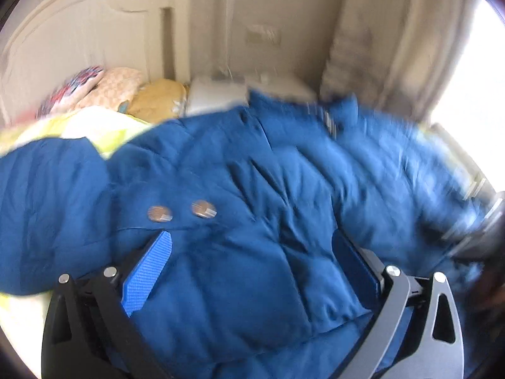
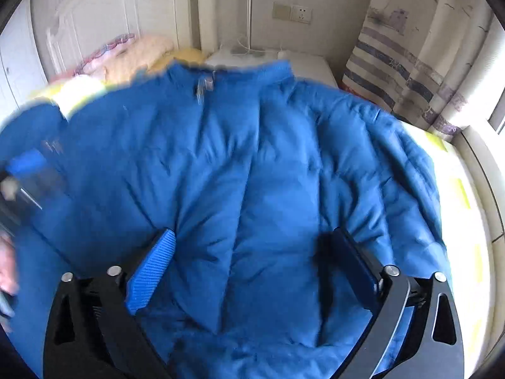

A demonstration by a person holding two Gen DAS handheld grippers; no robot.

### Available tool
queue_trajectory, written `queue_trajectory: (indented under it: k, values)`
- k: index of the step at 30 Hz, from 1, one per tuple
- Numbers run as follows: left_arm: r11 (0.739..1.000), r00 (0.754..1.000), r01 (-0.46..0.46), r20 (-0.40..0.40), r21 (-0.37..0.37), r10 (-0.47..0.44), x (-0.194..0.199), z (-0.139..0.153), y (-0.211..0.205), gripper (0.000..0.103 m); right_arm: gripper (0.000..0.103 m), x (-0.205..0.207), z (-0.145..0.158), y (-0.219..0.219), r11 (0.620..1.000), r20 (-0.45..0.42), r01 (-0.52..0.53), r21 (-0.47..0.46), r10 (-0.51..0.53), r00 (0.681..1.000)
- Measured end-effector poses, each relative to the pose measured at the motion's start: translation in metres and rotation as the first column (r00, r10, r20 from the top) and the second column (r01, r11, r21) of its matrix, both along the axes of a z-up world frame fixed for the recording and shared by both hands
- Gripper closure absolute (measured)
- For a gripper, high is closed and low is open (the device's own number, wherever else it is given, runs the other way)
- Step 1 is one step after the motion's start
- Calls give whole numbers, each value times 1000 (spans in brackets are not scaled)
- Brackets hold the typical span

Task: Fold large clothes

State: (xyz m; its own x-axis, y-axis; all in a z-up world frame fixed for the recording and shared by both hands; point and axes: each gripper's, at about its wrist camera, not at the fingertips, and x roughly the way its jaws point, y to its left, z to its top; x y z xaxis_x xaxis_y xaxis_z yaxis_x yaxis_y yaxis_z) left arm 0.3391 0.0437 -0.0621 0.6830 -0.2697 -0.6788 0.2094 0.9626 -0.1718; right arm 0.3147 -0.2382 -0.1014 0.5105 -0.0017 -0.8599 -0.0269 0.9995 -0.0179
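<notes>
A big blue puffer jacket (image 1: 284, 173) lies spread over the bed and fills most of both views. Its collar (image 2: 227, 69) points toward the far wall. Two round brown buttons (image 1: 181, 211) show near its left side. My left gripper (image 1: 252, 235) hovers low over the jacket with its blue pads (image 1: 148, 274) wide apart, open, not pinching the cloth. My right gripper (image 2: 252, 232) stands open over the jacket's (image 2: 252, 158) middle, quilted fabric below and between its fingers. The left gripper (image 2: 25, 170) also shows, blurred, at the left edge of the right wrist view.
The bed has a yellow-and-white sheet (image 2: 457, 189). Pillows (image 1: 126, 91) are piled against the white headboard (image 1: 63, 47). A white nightstand (image 2: 303, 63) stands behind the collar, with a striped curtain (image 2: 404, 72) and a bright window sill (image 2: 483, 164) to the right.
</notes>
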Motion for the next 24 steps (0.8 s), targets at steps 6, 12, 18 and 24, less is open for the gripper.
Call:
queue_trajectory:
  k: [6, 12, 18, 24]
  values:
    - [844, 925, -343, 11, -413, 381, -31, 31, 146, 3, 5, 6, -1, -8, 999, 1, 4, 34, -4, 1000]
    - [439, 610, -691, -138, -575, 780, -101, 11, 300, 3, 5, 3, 0, -7, 999, 6, 5, 40, -6, 1000]
    - [385, 562, -713, -149, -587, 814, -86, 4, 372, 44, 5, -1, 1, -7, 999, 8, 7, 42, -7, 1000]
    - [519, 644, -640, -27, -566, 765, -79, 27, 347, 95, 5, -1, 1, -9, 997, 18, 12, 72, -13, 1000]
